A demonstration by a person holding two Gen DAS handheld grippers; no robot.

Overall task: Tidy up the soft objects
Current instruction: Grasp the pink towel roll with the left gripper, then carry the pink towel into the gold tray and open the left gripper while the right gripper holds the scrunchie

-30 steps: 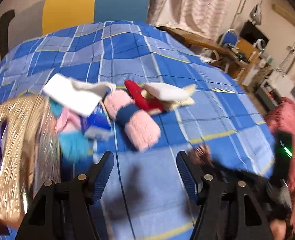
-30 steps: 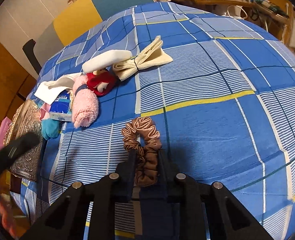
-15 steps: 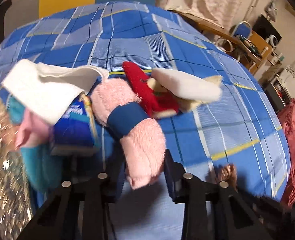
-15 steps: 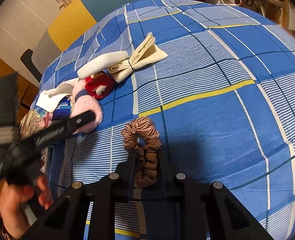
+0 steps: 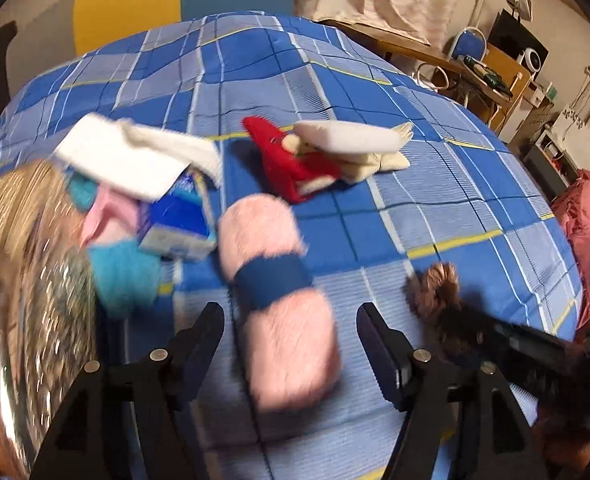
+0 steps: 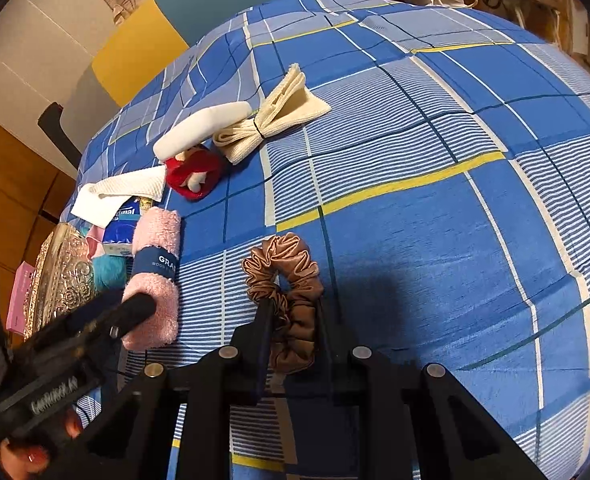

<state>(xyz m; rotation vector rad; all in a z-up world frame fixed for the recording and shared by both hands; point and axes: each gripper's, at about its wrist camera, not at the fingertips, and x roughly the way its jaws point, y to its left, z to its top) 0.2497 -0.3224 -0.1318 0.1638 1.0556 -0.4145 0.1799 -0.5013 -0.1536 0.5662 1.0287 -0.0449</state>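
Overall progress: early — as judged, nothing looks sorted; soft items lie in a loose cluster on the blue checked bedspread.
Left gripper: jaws have just been opening and stand wide, astride the pink towel roll, pads not pressing.
Right gripper: clamped on the brown scrunchie, which rests on the bedspread.
Towel roll: fluffy, bound by a navy band, beside the tissue pack.
Remaining: red plush, cream cloth, white cloth — untouched.
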